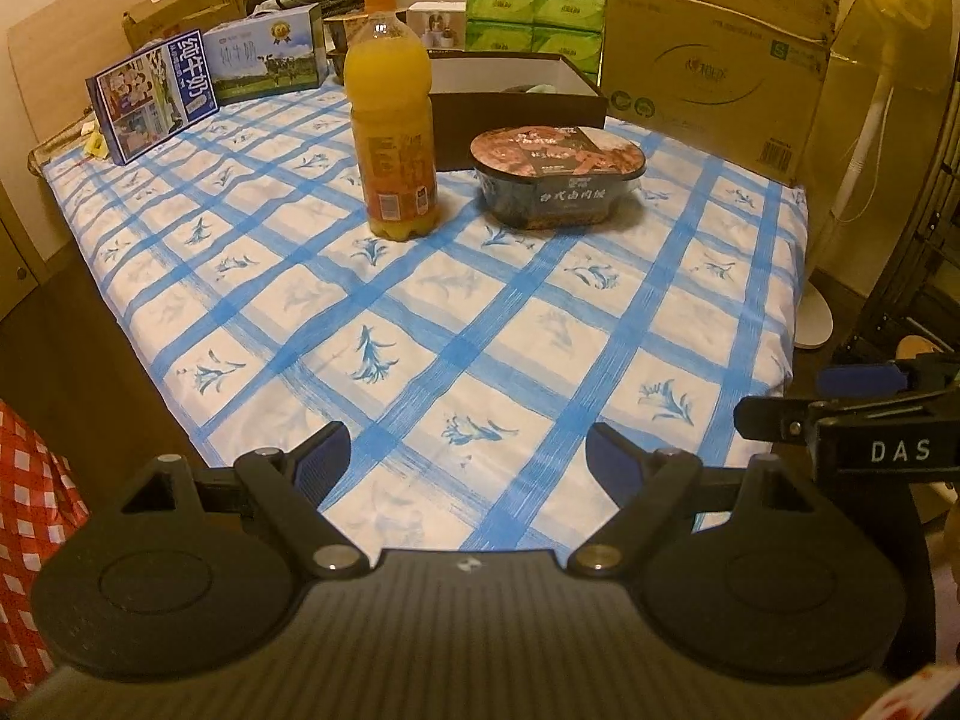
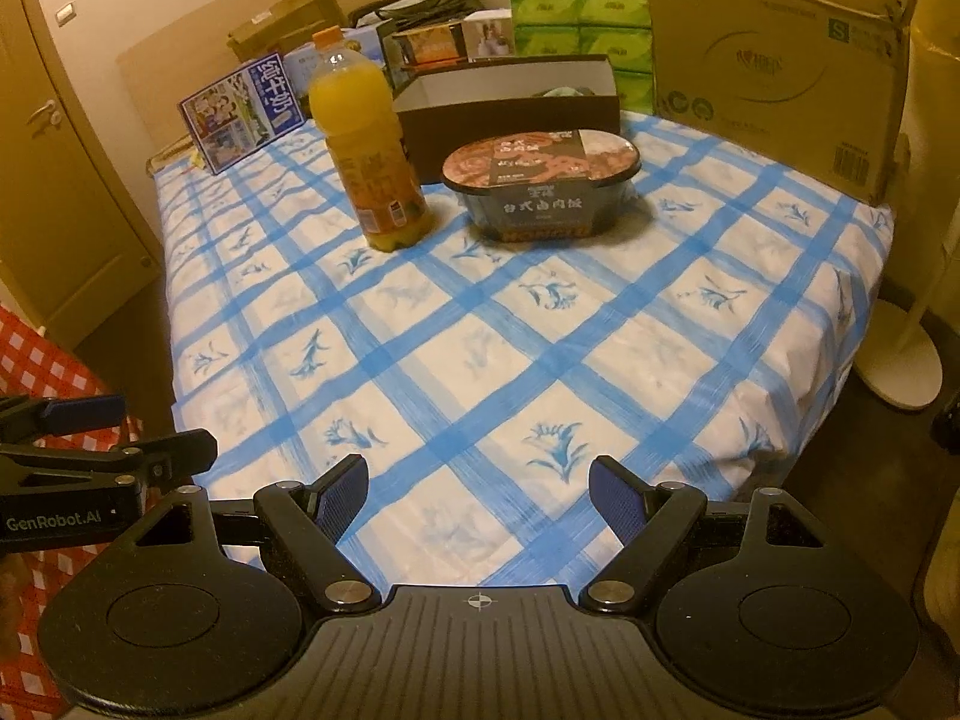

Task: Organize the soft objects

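Left claw [image 1: 468, 456]: stood wide open and empty at the near edge of the surface [image 1: 540, 324], which wore a blue-checked cloth.

Milk cartons [image 1: 150, 102]: leaned at the far left, well apart from either claw.

Juice bottle [image 1: 393, 120]: stood upright left of centre, far across the cloth.

Brown box [image 1: 516, 99]: sat open-topped behind the bottle, at the far middle; a pale, possibly soft item [image 1: 540, 88] showed just above its rim, too little of it visible to name.

Meal bowl [image 1: 555, 171]: sealed, in front of the box and just right of the bottle.

Right claw [image 2: 478, 483]: likewise gaped open with nothing between its pads, level with the left one.

Key relation: whatever soft thing the task concerned appeared to lie straight ahead and far from both claws, inside the box, whose long side ran left to right; neither hand looked clearly nearer, and bottle and bowl stood in the direct line.

Tissue packs [image 1: 534, 15]: green, stacked beyond the box.

Cardboard carton [image 1: 720, 54]: stood at the far right.
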A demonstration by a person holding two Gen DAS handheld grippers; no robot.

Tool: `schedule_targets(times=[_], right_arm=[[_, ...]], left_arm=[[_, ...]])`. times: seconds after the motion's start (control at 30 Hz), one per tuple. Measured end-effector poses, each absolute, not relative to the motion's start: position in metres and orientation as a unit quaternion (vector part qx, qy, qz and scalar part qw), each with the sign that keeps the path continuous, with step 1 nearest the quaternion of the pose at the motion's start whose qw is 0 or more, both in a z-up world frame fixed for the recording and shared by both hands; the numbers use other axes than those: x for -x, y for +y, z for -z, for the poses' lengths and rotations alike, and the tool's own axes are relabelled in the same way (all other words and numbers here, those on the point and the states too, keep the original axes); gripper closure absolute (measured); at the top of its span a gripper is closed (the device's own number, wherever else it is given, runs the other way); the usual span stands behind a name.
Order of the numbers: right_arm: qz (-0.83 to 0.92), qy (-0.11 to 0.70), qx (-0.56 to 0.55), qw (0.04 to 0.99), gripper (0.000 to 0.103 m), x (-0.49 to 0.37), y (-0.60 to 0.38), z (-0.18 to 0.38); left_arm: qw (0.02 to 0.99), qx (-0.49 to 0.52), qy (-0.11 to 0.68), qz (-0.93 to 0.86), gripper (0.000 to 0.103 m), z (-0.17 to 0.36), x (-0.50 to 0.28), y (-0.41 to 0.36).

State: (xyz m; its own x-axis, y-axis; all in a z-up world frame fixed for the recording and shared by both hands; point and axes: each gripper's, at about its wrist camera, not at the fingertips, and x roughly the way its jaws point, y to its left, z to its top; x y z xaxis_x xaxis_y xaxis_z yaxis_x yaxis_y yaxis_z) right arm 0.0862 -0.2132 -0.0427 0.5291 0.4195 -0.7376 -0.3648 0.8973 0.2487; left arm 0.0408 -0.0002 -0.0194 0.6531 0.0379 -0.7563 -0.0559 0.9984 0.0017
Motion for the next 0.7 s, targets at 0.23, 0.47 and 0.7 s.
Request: schedule_targets(times=[0.23, 0.47, 0.7], right_arm=[[-0.227, 0.429, -0.028, 0.874, 0.023, -0.0863, -0.2095, 0.0422], [-0.227, 0.429, -0.028, 0.874, 0.023, -0.0865, -0.2090, 0.0422], [-0.227, 0.429, -0.029, 0.874, 0.023, -0.0859, -0.2083, 0.0420]], left_arm=[[0.910, 0.014, 0.414, -0.024, 0.019, 0.0203, -0.0408, 0.0018], [0.910, 0.014, 0.414, -0.024, 0.019, 0.0198, -0.0410, 0.0004], [0.910, 0.014, 0.413, -0.022, 0.019, 0.0189, -0.0416, -0.0015]])
